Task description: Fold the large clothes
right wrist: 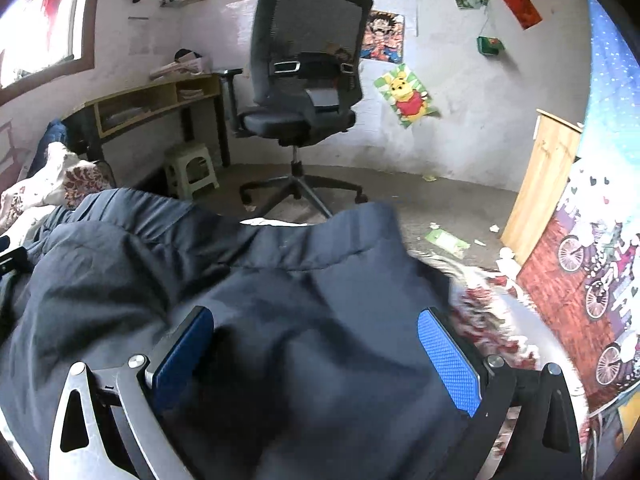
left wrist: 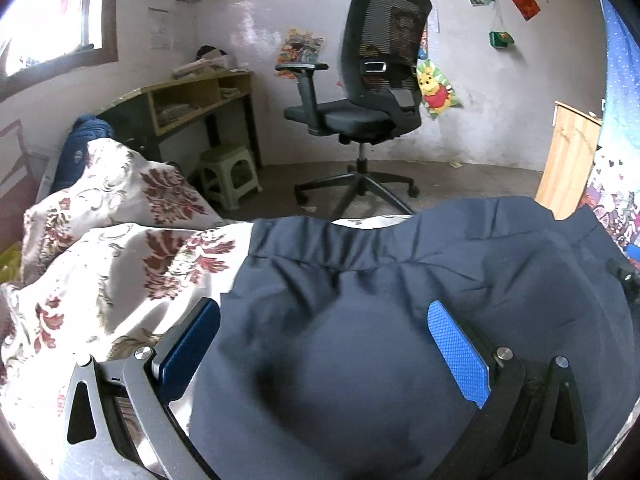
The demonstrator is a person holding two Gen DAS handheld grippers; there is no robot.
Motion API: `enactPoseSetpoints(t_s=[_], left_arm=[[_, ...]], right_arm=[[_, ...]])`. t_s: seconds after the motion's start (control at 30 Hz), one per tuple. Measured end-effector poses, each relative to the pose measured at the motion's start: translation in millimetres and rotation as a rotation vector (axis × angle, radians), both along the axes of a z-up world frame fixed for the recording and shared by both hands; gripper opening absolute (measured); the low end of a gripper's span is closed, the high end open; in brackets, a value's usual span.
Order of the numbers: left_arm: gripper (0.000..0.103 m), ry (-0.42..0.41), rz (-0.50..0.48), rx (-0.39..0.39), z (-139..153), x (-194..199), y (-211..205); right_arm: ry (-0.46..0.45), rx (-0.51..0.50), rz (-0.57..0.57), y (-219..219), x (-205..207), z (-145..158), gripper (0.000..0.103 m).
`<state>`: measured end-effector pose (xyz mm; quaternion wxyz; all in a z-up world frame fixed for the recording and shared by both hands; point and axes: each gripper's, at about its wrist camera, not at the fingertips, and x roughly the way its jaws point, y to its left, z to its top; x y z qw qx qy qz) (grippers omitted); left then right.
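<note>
A large dark navy garment [left wrist: 400, 280] lies spread on a bed covered by a white and red floral sheet [left wrist: 120, 248]. My left gripper [left wrist: 324, 336] is open just above the garment, near its left edge, with cloth showing between the blue pads [left wrist: 456, 352]. In the right wrist view the same navy garment [right wrist: 280, 280] fills the foreground, its waistband-like far edge [right wrist: 304, 240] running across. My right gripper [right wrist: 316, 340] is open over the garment's right part, nothing pinched between its pads [right wrist: 448, 360].
A black office chair [left wrist: 368, 92] stands on the floor beyond the bed. A wooden desk [left wrist: 192, 96] and green stool [left wrist: 230, 172] are at the left. A wooden panel [right wrist: 540, 184] and patterned curtain [right wrist: 592, 280] close the right side. Paper scraps [right wrist: 446, 240] litter the floor.
</note>
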<state>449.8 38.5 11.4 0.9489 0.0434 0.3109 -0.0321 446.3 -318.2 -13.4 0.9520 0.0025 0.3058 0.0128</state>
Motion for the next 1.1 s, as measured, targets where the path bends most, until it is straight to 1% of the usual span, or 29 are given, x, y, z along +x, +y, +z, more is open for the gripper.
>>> enactPoseSetpoints(t_s=[0.23, 0.37, 0.43, 0.63, 0.7, 0.77, 0.97, 1.07, 1.1], left_arm=[[0.102, 0.018, 0.039, 0.015, -3.1, -3.2, 21.1], [0.102, 0.035, 0.043, 0.039, -7.6, -6.8, 31.3], [0.102, 0.05, 0.034, 0.032, -10.0, -8.9, 40.1], [0.102, 0.112, -0.033, -0.049, -19.5, -12.7, 80.0], [0.102, 0.141, -0.057, -0.085, -23.6, -12.6, 90.3], [0.102, 0.167, -0.067, -0.103, -26.8, -10.2, 95.0], [0.102, 0.216, -0.102, -0.152, -34.2, -3.1, 97.5], [0.102, 0.241, -0.129, -0.192, -38.3, 4.1, 96.7], [0.102, 0.261, -0.143, -0.22, -41.4, 7.6, 97.0]], right_arm=[[0.024, 0.019, -0.056, -42.6, -10.9, 0.6, 0.103], [0.057, 0.041, -0.043, -56.1, -15.7, -6.4, 0.103], [0.076, 0.048, -0.022, -59.4, -18.9, -10.3, 0.103], [0.131, 0.063, 0.033, -62.6, -19.6, -23.3, 0.103], [0.14, 0.079, 0.042, -64.1, -18.0, -26.2, 0.103], [0.149, 0.099, 0.046, -65.5, -13.8, -28.7, 0.103], [0.176, 0.198, 0.057, -74.0, -7.3, -42.1, 0.103], [0.212, 0.281, 0.077, -82.6, -2.9, -49.6, 0.103], [0.225, 0.311, 0.084, -85.9, -1.5, -51.7, 0.103]])
